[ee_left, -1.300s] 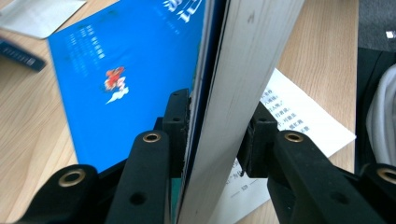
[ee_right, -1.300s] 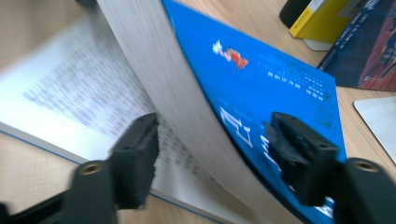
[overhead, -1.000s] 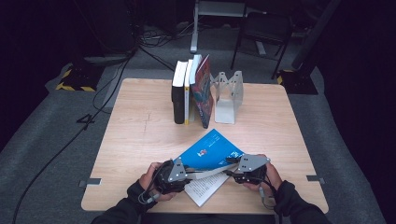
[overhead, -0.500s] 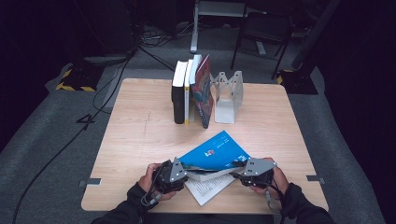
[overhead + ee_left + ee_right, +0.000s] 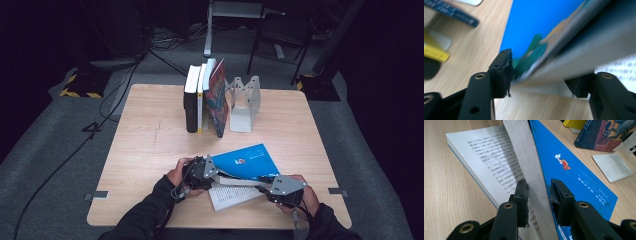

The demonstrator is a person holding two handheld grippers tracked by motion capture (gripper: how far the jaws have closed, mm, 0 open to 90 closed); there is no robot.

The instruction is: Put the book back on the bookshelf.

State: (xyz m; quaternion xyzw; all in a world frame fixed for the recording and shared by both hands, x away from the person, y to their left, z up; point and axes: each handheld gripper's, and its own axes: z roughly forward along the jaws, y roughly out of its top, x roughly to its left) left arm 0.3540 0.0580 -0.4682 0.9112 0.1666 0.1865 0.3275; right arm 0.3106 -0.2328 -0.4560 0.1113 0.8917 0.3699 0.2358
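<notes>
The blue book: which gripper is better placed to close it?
Probably the right gripper: its jaws straddle the raised pages under the blue book cover. The left gripper jaws, just opened wider, stand apart at the other edge.

Three cameras: one fixed overhead, one riding on each gripper.

High view sat above the person's side, faced forward and down, took in the whole table (image 5: 150,150), far enough to catch floor and chairs. Left gripper view looked along its jaws, very close to the blue book (image 5: 541,22), blurred. Right gripper view looked along its jaws, close on the same book (image 5: 579,177). All three shared that book (image 5: 247,162); the upright books (image 5: 205,95) also showed at the right gripper view's top edge (image 5: 604,135).
</notes>
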